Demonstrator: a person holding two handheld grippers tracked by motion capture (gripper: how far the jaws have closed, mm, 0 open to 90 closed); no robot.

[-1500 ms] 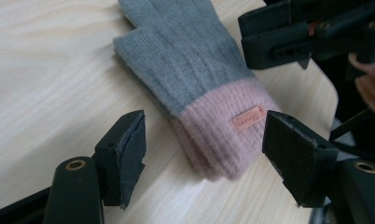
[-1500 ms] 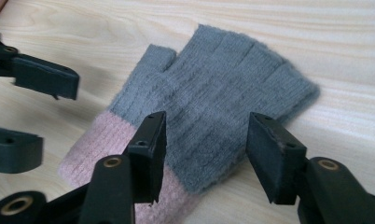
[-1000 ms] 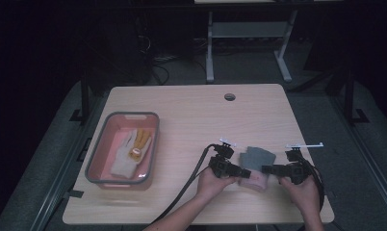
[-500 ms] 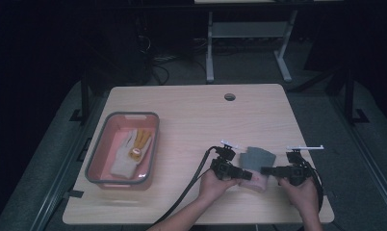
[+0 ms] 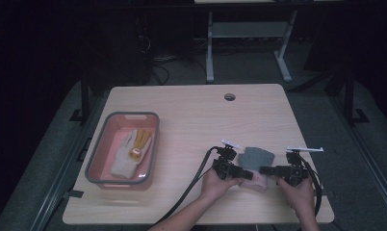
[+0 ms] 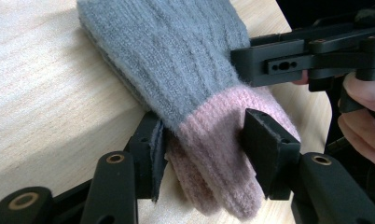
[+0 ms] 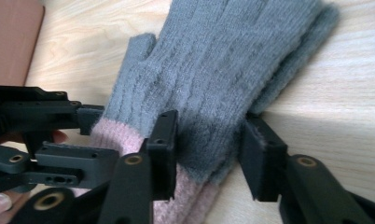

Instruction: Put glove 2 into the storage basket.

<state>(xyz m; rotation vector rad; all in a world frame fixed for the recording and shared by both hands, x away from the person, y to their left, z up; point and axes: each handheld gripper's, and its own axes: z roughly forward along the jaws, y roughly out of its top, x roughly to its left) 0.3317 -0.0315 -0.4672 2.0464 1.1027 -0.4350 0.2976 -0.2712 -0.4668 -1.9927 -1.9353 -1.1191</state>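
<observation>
Gloves (image 5: 255, 163) on table; another glove (image 5: 129, 155) in tray (image 5: 96, 153).

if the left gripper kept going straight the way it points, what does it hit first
The grey and pink glove: its pink cuff already sits between the left gripper jaws, which have just been closing on it. Just beyond stands the right gripper.

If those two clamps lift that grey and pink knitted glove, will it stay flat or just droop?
Probably droop: the glove is soft, fuzzy knit, and its pink cuff already bulges between the left gripper pads. It looks light, so lifting should be easy. The fuzzy wool seems unlikely to slip, though the right gripper may catch only the top layer.
</observation>
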